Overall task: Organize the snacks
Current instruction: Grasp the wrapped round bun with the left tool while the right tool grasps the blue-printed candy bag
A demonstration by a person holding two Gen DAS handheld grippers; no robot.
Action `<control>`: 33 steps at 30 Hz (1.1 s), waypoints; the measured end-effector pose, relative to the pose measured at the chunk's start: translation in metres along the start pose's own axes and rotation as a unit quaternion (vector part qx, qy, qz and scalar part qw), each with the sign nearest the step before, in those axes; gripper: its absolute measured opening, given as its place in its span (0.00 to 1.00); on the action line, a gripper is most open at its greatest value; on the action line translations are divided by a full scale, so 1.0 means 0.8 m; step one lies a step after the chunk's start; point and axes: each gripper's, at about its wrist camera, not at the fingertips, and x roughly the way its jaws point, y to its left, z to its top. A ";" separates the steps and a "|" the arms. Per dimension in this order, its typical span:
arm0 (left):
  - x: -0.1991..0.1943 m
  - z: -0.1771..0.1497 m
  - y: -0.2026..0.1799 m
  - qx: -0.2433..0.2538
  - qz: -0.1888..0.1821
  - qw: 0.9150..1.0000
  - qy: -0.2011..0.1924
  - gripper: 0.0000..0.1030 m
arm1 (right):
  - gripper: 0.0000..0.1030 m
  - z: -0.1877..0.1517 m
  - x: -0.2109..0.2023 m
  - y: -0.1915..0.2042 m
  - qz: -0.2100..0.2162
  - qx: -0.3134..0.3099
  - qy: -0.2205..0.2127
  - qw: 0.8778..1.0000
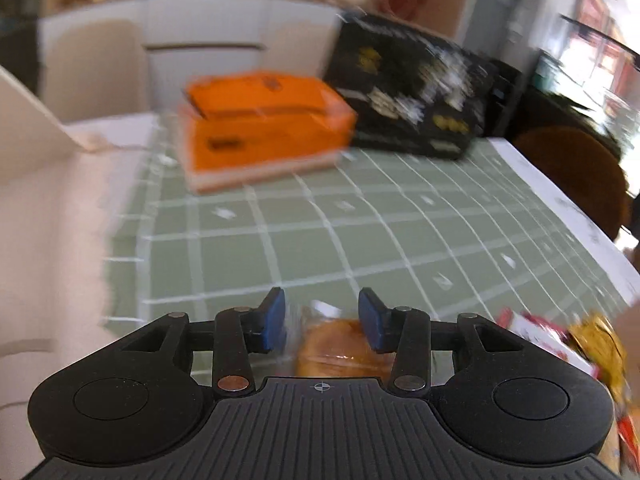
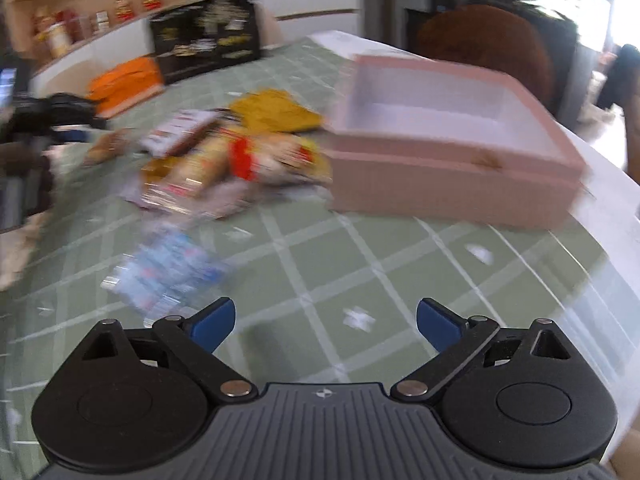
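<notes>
Left gripper (image 1: 322,322), blue-padded fingers pinching a clear-wrapped golden pastry (image 1: 340,346) just above the green grid-patterned counter (image 1: 360,232). Right gripper (image 2: 325,322), fingers spread wide, holding nothing. Crinkled snack packets (image 2: 228,156) heaped (edges blurred) beside a rectangular pink box (image 2: 452,168), lid off. Orange box (image 1: 264,128) and black box (image 1: 412,92) at the far edge.

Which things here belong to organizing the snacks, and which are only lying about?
For the job: snack pile, blue-white packet, wrapped bread between the left gripper's fingers, open pink box.

Lying about: orange box, black box, shelf jars.
</notes>
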 end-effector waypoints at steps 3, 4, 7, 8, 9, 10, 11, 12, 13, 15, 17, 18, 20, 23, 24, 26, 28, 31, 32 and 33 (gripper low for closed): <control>-0.012 -0.016 -0.009 0.036 -0.041 0.998 0.019 0.44 | 0.95 0.021 0.017 0.033 0.044 -0.026 0.001 0.999; -0.018 -0.023 -0.013 0.048 -0.056 0.997 0.023 0.43 | 0.95 0.027 0.026 0.043 0.054 -0.032 0.004 0.998; -0.042 -0.046 -0.028 0.069 -0.095 0.992 0.045 0.40 | 0.95 0.034 0.058 0.073 0.067 -0.053 0.026 0.996; -0.052 -0.054 -0.031 0.069 -0.104 0.991 0.053 0.40 | 0.96 0.035 0.063 0.079 0.074 -0.053 0.027 0.995; -0.060 -0.061 -0.034 0.065 -0.113 0.990 0.061 0.40 | 0.93 0.035 0.064 0.084 0.067 -0.061 0.025 0.996; -0.070 -0.070 -0.036 0.060 -0.120 0.989 0.069 0.40 | 0.88 0.034 0.063 0.089 0.063 -0.074 0.027 0.995; -0.079 -0.079 -0.038 0.053 -0.128 0.987 0.076 0.40 | 0.86 0.033 0.059 0.090 0.066 -0.083 0.029 0.994; -0.087 -0.087 -0.040 0.044 -0.136 0.986 0.088 0.40 | 0.80 0.030 0.055 0.088 0.073 -0.086 0.031 0.993; -0.096 -0.097 -0.042 0.032 -0.147 0.984 0.100 0.40 | 0.76 0.028 0.050 0.083 0.076 -0.088 0.035 0.993; -0.116 -0.114 -0.049 0.011 -0.168 0.978 0.120 0.40 | 0.74 0.022 0.044 0.070 0.067 -0.087 0.039 0.993; -0.133 -0.133 -0.060 0.001 -0.185 0.973 0.141 0.40 | 0.74 0.013 0.034 0.049 0.053 -0.073 0.037 0.995; -0.143 -0.144 -0.068 0.000 -0.189 0.970 0.151 0.40 | 0.74 0.007 0.028 0.037 0.046 -0.063 0.036 0.996; -0.159 -0.160 -0.082 0.004 -0.196 0.967 0.160 0.40 | 0.74 0.001 0.022 0.017 0.030 -0.046 0.034 0.998; -0.190 -0.174 -0.101 0.028 -0.200 0.967 0.153 0.40 | 0.74 -0.008 0.012 -0.008 0.001 -0.031 0.029 0.999; -0.201 -0.174 -0.107 0.046 -0.196 0.969 0.143 0.40 | 0.74 -0.011 0.009 -0.013 -0.006 -0.031 0.026 0.999; -0.223 -0.177 -0.122 0.114 -0.190 0.967 0.129 0.40 | 0.75 -0.016 0.003 -0.024 -0.017 -0.032 0.021 0.999; -0.240 -0.187 -0.144 0.224 -0.185 0.949 0.123 0.40 | 0.79 -0.022 -0.002 -0.033 -0.019 -0.025 0.019 0.999; -0.241 -0.216 -0.173 0.353 -0.173 0.909 0.140 0.42 | 0.80 -0.030 -0.007 -0.050 -0.013 -0.004 0.017 1.000; -0.236 -0.224 -0.180 0.372 -0.165 0.902 0.142 0.42 | 0.81 -0.032 -0.008 -0.054 -0.010 0.004 0.017 1.000; -0.233 -0.230 -0.185 0.382 -0.155 0.900 0.138 0.45 | 0.81 -0.034 -0.009 -0.057 -0.011 0.007 0.015 1.000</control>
